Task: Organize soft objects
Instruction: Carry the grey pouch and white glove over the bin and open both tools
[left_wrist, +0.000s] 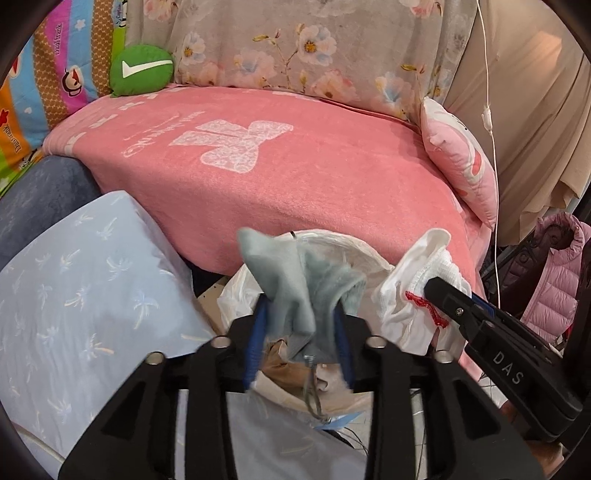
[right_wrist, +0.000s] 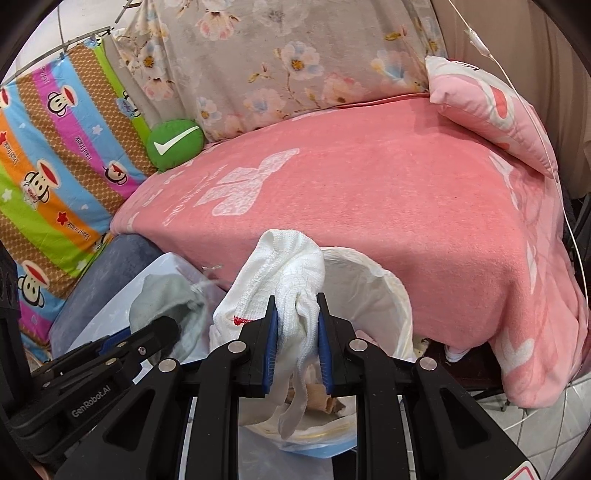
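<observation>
The biggest thing in front of me is the bed, spread with a fuzzy coral-pink blanket (left_wrist: 295, 173) that carries a pale woven cross-like motif. Behind it hangs a grey floral cotton sheet (left_wrist: 295, 44), and to the left a bright striped quilt with cartoon monkey faces (right_wrist: 55, 166). A smooth pale-blue pillow with a palm-leaf print (left_wrist: 85, 295) slopes at my lower left. On the blanket's right edge stands a puffy pink cushion (left_wrist: 461, 162); at its back left corner rests a round green stuffed cushion with a white tick (left_wrist: 142, 68).

Below the near edge of the bed sits a round bin lined with a crinkled white plastic bag (right_wrist: 380, 291), its mouth wide.

My right gripper (right_wrist: 295, 334) has its jaws drawn in narrow on a white ribbed knit sock with a red stitched edge (right_wrist: 291, 273); the blue pads press both sides, the cuff bunching above and the toe drooping over the bin.

My left gripper (left_wrist: 301, 332) has its jaws partly apart. A soft grey-green fleecy sock (left_wrist: 291, 280) hangs crumpled between them over the bin's rim. It drapes over the right pad; I can't tell whether the left pad touches it.
</observation>
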